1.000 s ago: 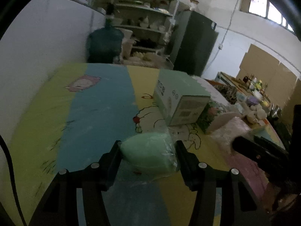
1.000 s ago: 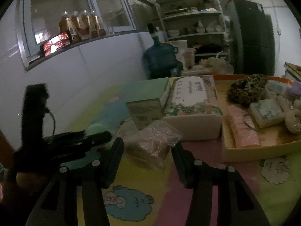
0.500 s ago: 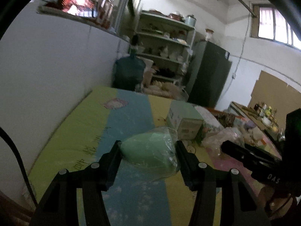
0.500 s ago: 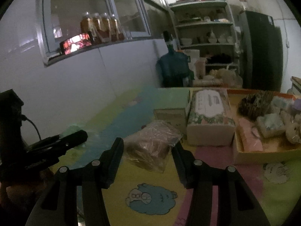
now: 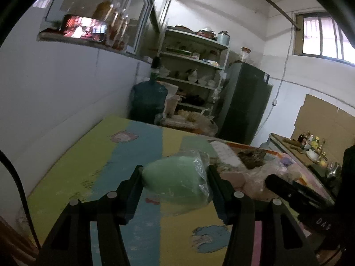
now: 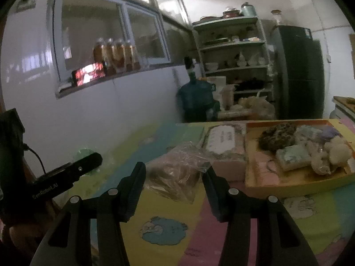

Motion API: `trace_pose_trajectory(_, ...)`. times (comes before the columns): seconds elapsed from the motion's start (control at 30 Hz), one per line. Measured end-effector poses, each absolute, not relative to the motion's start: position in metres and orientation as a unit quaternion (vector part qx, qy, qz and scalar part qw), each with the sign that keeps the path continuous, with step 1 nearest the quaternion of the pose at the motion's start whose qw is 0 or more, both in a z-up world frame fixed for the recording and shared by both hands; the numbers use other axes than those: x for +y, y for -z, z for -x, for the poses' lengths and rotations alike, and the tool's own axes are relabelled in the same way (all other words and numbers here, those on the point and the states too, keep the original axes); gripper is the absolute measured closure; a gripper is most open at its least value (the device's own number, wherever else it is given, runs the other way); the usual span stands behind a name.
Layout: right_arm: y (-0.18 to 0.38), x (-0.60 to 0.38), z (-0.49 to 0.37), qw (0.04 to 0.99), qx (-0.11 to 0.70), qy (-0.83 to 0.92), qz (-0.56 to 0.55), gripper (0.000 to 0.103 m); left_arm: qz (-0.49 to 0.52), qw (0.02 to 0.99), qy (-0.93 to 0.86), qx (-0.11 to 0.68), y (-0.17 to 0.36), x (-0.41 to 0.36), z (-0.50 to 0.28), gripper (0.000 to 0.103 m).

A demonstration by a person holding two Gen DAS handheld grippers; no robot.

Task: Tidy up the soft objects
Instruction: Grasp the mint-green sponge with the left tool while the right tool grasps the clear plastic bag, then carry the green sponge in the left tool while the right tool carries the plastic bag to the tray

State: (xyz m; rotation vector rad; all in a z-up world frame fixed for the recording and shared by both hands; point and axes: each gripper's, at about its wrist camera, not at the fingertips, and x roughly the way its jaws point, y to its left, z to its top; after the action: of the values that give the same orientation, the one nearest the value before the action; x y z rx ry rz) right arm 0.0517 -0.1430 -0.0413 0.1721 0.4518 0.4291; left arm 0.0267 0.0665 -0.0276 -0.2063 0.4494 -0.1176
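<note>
Left wrist view shows a green sponge point(image 5: 177, 180) gripped between the left fingers point(image 5: 137, 190), now lifted off the desk point(image 5: 133, 146) like the right fingers' point(image 6: 138, 190) brown sponge point(image 6: 175, 177), both ready for the tray point(image 6: 288, 182) beyond.

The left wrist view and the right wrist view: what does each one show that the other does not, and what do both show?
Only the left wrist view shows the left gripper shut on a green sponge in clear wrap, and a high window. Only the right wrist view shows the right gripper shut on a brown item in a clear bag. Both show the orange tray of soft things, the blue water jug, the shelves and the colourful mat.
</note>
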Motion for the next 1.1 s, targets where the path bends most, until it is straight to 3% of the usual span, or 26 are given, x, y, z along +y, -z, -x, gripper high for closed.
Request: trace_pose_trajectory(1.1, 0.045, -0.35, -0.051, 0.972, 0.187, -0.044, -0.133, 0.049, 0.068, 0.947, 0.189, 0.252, 0.031, -0.155, -0.106, 0.046)
